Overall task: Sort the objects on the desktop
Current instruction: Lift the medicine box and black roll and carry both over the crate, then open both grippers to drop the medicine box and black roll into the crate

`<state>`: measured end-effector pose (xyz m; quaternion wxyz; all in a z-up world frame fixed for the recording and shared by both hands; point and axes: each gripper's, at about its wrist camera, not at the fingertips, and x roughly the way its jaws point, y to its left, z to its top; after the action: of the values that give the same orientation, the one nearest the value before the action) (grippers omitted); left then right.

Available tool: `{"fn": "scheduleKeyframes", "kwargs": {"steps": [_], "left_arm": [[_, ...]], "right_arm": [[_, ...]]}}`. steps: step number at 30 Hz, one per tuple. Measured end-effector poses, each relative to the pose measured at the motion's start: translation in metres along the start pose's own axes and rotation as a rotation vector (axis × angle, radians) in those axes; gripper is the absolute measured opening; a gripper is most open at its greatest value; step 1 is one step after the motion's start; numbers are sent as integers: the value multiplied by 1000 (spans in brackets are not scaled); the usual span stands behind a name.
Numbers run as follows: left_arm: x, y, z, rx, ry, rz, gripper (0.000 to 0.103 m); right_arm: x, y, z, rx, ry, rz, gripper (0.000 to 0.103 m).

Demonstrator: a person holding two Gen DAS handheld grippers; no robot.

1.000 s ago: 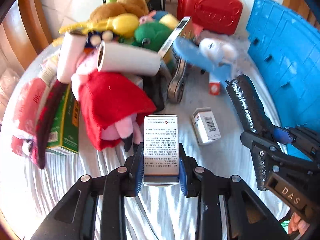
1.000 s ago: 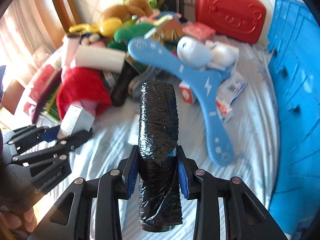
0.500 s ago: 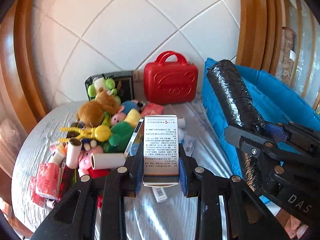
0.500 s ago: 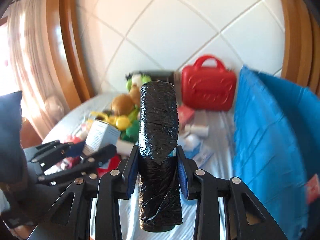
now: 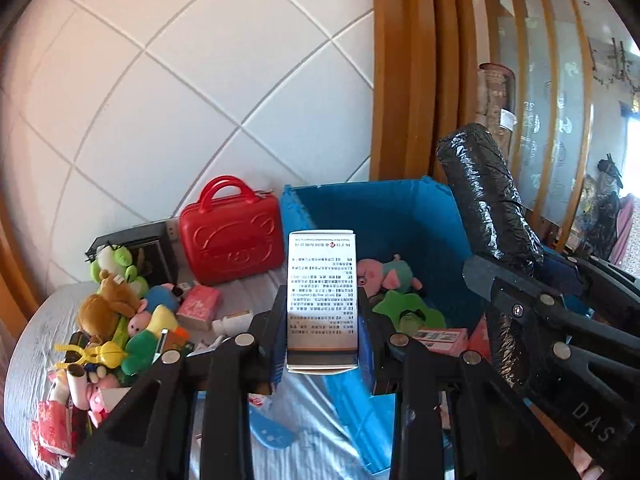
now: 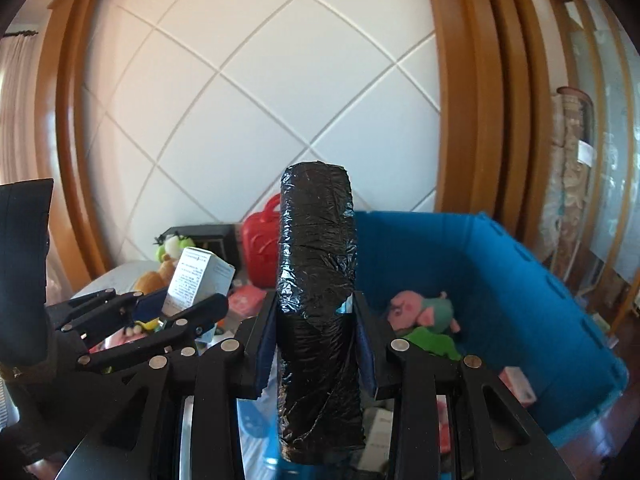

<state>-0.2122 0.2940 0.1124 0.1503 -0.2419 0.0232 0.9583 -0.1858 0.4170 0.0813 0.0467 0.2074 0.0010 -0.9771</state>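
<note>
Left wrist view: the left tongs (image 5: pixel 322 328) pinch a white box (image 5: pixel 322 300), its long axis running forward along the fingers, printed text too small to read. Beyond it sits the blue bin (image 5: pixel 384 216).

Right wrist view: the right tongs (image 6: pixel 316 344) pinch a black roll (image 6: pixel 318 280), its long axis pointing forward and up, bin (image 6: pixel 520 280) ahead-right.

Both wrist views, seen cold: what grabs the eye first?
The black wrapped roll, clamped upright in the right gripper, fills the middle of its view. The white printed box sits the same way in the left gripper. Behind them are the blue bin holding a pink plush, and the red case to its left.
</note>
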Motion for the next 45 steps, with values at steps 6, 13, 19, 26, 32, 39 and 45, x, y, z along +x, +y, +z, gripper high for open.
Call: {"fn": "scheduleKeyframes", "kwargs": {"steps": [6, 13, 19, 26, 32, 39, 45], "left_arm": [[50, -70, 14, 35, 51, -51, 29], [97, -125, 17, 64, 156, -56, 29], [116, -145, 16, 78, 212, -36, 29], [129, -148, 15, 54, 263, 3, 31], [123, -144, 15, 40, 260, 1, 73], [115, -141, 11, 40, 265, -14, 78], [95, -132, 7, 30, 241, -27, 80]], "right_arm": [[1, -76, -3, 53, 20, -105, 34], [29, -149, -18, 90, 104, -175, 34], [51, -178, -31, 106, 150, -180, 34], [65, -191, -35, 115, 186, -169, 34], [68, -198, -38, 129, 200, -185, 36], [58, -197, -37, 128, 186, -219, 48], [41, -189, -38, 137, 165, -275, 99]]}}
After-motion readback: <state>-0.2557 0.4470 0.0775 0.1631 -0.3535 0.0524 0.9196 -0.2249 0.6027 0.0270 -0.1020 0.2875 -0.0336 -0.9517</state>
